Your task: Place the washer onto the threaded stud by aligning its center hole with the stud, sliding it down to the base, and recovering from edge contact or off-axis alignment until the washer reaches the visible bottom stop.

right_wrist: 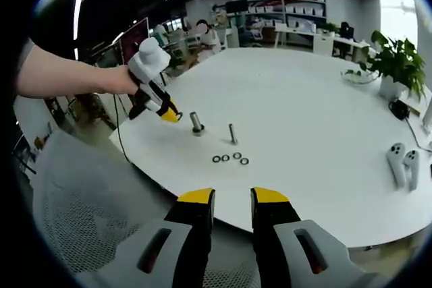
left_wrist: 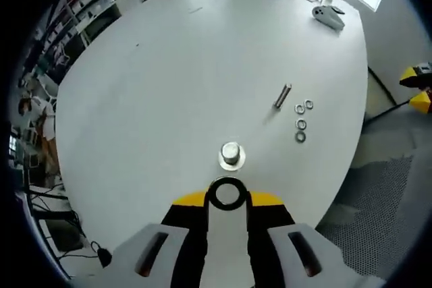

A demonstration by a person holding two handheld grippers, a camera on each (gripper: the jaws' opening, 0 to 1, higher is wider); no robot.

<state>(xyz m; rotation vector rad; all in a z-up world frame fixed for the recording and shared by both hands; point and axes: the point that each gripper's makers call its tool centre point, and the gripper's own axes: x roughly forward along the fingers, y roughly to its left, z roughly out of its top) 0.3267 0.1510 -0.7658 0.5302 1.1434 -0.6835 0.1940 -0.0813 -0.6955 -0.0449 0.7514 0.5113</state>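
While the left gripper grips a washer just near of the upright stud for alignment, the right gripper waits empty, jaws slightly apart.

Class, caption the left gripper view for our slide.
Left gripper holds a washer just short of the upright stud on the white table.

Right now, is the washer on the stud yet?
Not yet. The left gripper holds the washer just short of the upright stud.
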